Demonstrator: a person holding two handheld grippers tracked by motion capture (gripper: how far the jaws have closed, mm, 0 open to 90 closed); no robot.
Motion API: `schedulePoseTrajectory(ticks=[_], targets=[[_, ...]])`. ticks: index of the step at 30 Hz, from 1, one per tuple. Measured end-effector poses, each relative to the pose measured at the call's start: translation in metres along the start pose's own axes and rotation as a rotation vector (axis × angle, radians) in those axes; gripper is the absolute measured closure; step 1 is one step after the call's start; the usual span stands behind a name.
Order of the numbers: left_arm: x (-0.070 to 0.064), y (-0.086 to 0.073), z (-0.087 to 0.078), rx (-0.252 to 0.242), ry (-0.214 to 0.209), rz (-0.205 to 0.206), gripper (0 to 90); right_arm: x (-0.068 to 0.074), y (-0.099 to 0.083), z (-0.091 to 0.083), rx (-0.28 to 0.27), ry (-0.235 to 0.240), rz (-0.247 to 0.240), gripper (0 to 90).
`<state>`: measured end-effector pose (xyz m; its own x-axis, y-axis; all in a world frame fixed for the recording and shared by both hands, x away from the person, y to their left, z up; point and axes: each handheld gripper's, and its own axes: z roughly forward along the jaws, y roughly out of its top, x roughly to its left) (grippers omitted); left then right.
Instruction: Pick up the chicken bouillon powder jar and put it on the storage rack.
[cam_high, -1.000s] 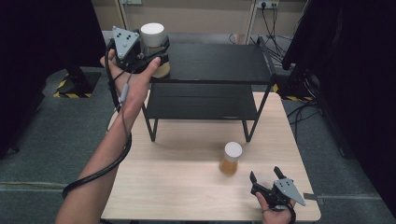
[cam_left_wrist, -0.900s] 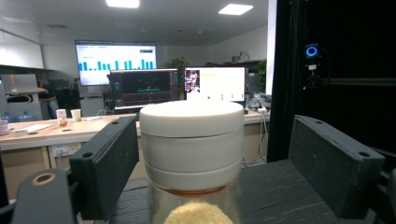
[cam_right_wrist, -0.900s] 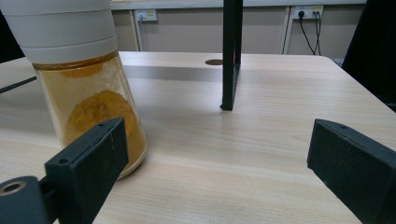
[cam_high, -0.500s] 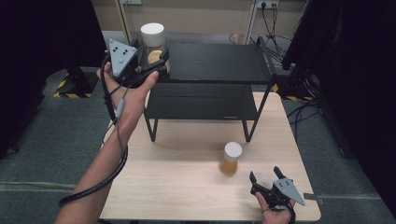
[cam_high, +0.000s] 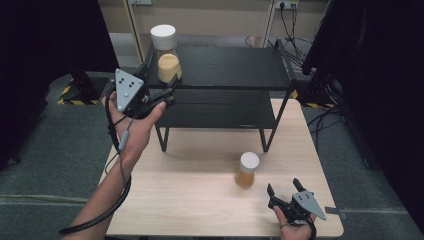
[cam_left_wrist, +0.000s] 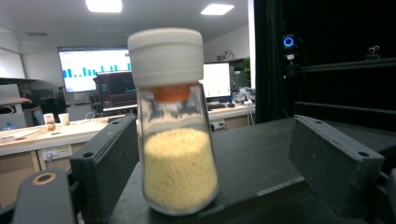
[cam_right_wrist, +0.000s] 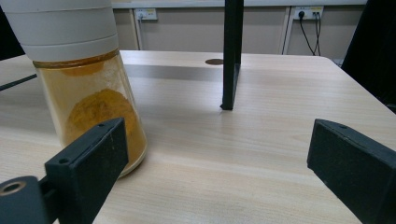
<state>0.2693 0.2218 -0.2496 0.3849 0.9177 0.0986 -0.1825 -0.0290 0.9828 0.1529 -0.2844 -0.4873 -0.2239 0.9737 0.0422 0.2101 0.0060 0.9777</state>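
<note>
So the clear glass jar with the white cap and pale yellow grains (cam_high: 166, 56) is standing upright on the top board of the black two-tier shelf (cam_high: 235, 67), way over at its left end, roughly 11 o'clock on the high view. Its long axis is straight up and down. The left gripper (cam_high: 161, 85) sits right below it at about 7 o'clock, fingers spread wide and not touching the glass as far as I can tell.

The left gripper view is the useful one: the jar (cam_left_wrist: 173, 121) stands just ahead between the two black fingers (cam_left_wrist: 109, 165), closer to the left one, with a clear gap to the right one. My guess is the release is already done and the hand just needs to pull straight back without clipping the jar.

The right gripper (cam_high: 286, 194) is parked at 5 o'clock on the light wooden desk (cam_high: 195, 185), fingers wide too. The second white-capped jar with orange powder (cam_high: 247, 170) stands just at its 11 o'clock, and the right gripper view shows it (cam_right_wrist: 84, 79) off-centre by the left finger, not between them.
</note>
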Motion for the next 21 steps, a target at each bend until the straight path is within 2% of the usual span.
schedulePoseTrajectory(ticks=[10,21], targets=[[-0.002,-0.022,-0.018,0.018,-0.046,-0.006,16.0,0.001,0.0,0.0,0.002,-0.001,-0.005,5.6],[-0.008,-0.048,-0.034,0.041,-0.079,-0.007,16.0,0.001,0.0,0.0,0.002,0.0,-0.004,5.6]])
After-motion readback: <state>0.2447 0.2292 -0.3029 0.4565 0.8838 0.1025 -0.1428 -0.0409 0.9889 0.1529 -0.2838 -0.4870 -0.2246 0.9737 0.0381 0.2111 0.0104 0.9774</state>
